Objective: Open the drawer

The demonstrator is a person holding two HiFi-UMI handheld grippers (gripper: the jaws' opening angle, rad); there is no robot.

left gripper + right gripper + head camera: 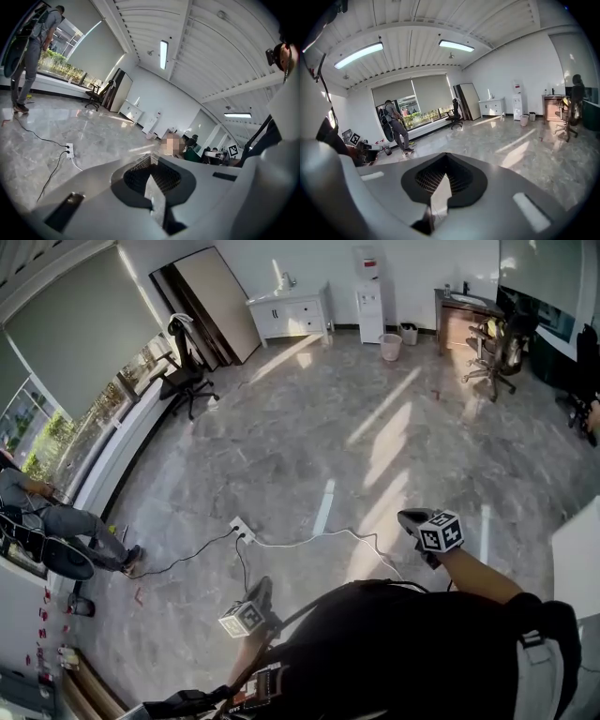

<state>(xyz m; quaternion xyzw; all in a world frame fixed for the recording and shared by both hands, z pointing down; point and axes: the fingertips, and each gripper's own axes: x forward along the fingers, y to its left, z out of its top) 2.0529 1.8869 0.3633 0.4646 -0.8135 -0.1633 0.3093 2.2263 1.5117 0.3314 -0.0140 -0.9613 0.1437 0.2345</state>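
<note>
Far across the room, a white cabinet with drawers stands against the back wall. It also shows small in the left gripper view and the right gripper view. My left gripper is held low in front of my body, its jaws together with nothing between them. My right gripper is raised a little higher to the right, jaws also together and empty. Both point out over open floor, far from the cabinet.
A power strip with trailing cables lies on the marble floor just ahead. A person stands by the left windows. There are office chairs, a water dispenser, a bin, and a white surface at the right edge.
</note>
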